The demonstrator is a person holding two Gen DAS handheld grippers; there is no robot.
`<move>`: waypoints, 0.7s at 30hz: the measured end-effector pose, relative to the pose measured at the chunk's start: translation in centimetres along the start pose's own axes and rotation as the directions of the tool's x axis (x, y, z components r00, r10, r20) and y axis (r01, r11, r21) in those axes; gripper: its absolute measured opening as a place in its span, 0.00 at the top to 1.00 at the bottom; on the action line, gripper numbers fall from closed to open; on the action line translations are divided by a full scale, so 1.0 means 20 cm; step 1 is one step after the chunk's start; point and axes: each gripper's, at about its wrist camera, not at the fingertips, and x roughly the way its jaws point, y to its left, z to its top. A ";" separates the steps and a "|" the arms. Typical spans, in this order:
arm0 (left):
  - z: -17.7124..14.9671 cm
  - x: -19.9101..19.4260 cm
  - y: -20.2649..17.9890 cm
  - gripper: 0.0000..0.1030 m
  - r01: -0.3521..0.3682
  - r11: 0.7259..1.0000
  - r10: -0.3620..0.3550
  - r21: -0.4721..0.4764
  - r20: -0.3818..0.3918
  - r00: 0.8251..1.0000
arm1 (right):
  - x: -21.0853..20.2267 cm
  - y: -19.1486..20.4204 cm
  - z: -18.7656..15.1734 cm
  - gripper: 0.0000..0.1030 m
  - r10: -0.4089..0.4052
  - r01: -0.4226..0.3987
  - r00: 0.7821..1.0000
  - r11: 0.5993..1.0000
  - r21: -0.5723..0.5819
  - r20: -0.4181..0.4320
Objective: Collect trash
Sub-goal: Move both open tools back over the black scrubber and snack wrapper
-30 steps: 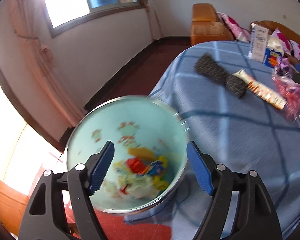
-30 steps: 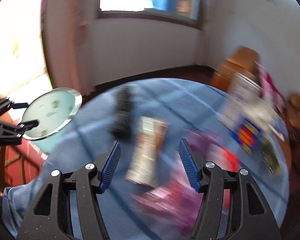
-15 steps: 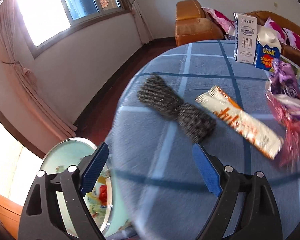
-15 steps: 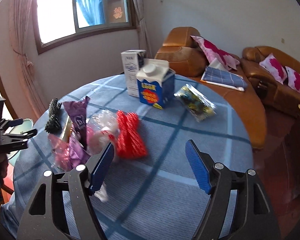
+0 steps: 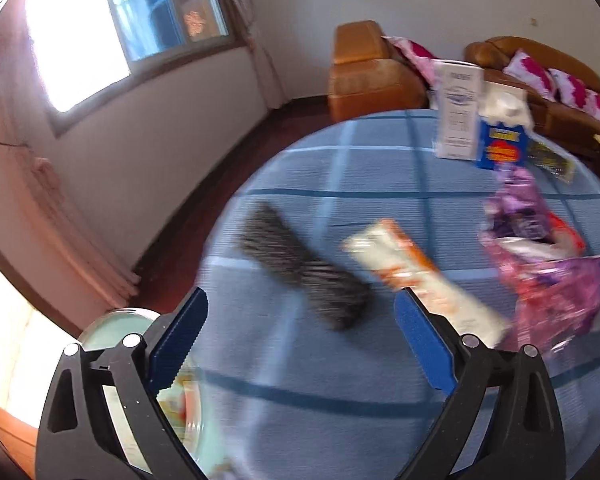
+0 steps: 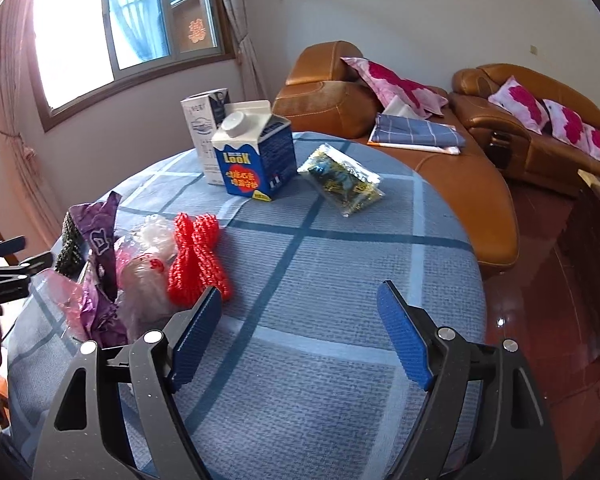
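Observation:
Trash lies on a round table with a blue checked cloth (image 6: pixel 340 392). In the left wrist view my left gripper (image 5: pixel 300 334) hovers just short of a black mesh net (image 5: pixel 304 272); its jaws are opening with nothing between them. To the net's right lie a white-and-orange wrapper (image 5: pixel 420 280) and crumpled purple and pink wrappers (image 5: pixel 540 264). My right gripper (image 6: pixel 300 336) is over bare cloth, jaws opening and empty. A red mesh net (image 6: pixel 198 256) lies by its left finger, next to clear plastic (image 6: pixel 148 268) and a purple wrapper (image 6: pixel 96 240).
The pale green bin (image 5: pixel 100 326) with trash inside stands off the table's edge at lower left. A blue carton (image 6: pixel 256 156), a white carton (image 6: pixel 204 136) and a dark snack packet (image 6: pixel 342 180) stand at the far side. An orange sofa (image 6: pixel 480 184) lies beyond.
My left gripper swung from above the bin to over the table by the black net. My right gripper swung right, from the wrappers to the bare cloth. Both jaws spread wider.

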 end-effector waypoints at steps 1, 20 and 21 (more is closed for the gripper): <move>0.00 0.00 0.04 0.10 -0.035 0.999 0.035 0.005 0.002 0.999 | 0.00 0.00 0.00 0.24 0.001 -0.001 1.000 1.000 0.004 0.002; 0.04 0.22 -0.09 0.09 0.009 1.000 -0.009 -0.007 -0.087 0.996 | -0.09 0.17 0.01 0.21 0.017 -0.016 1.000 0.999 -0.027 0.026; 0.05 0.21 -0.12 0.09 0.034 0.999 -0.035 -0.010 -0.080 0.996 | -0.09 0.17 0.01 0.21 0.013 -0.013 1.000 1.000 -0.026 0.027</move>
